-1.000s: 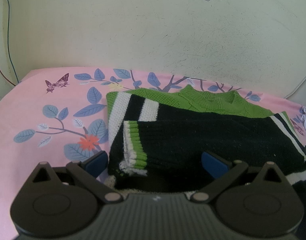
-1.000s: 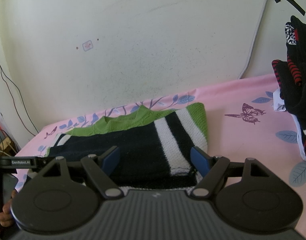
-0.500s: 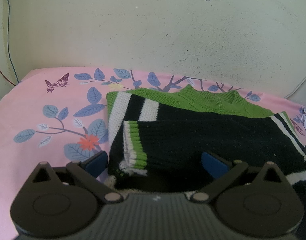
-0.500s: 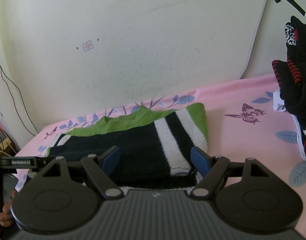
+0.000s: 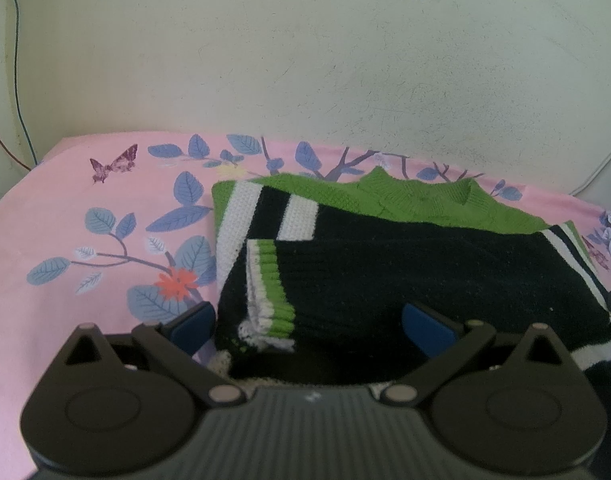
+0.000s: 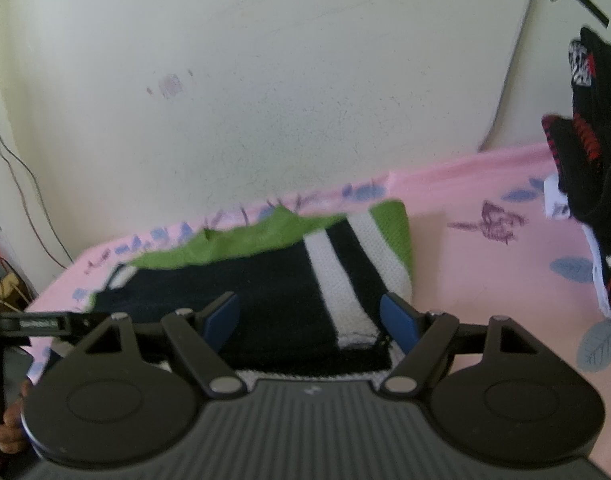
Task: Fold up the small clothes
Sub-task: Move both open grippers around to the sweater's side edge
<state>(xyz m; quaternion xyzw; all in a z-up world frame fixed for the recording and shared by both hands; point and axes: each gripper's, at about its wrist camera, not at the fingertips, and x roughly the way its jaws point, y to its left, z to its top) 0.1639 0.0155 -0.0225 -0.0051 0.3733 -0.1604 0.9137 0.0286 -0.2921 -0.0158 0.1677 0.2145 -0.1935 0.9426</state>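
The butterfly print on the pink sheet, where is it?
In the left wrist view the butterfly sits far left on the pink sheet, left of the green-and-black sweater, near the wall.

A bed [image 5: 65,240] covered in a pink sheet printed with blue leaves and purple butterflies stood against a pale wall. A folded green, black and white knitted sweater [image 5: 405,264] lay flat on it near the wall. Toward the right edge sat a pile of black, red and white clothes [image 6: 593,168].
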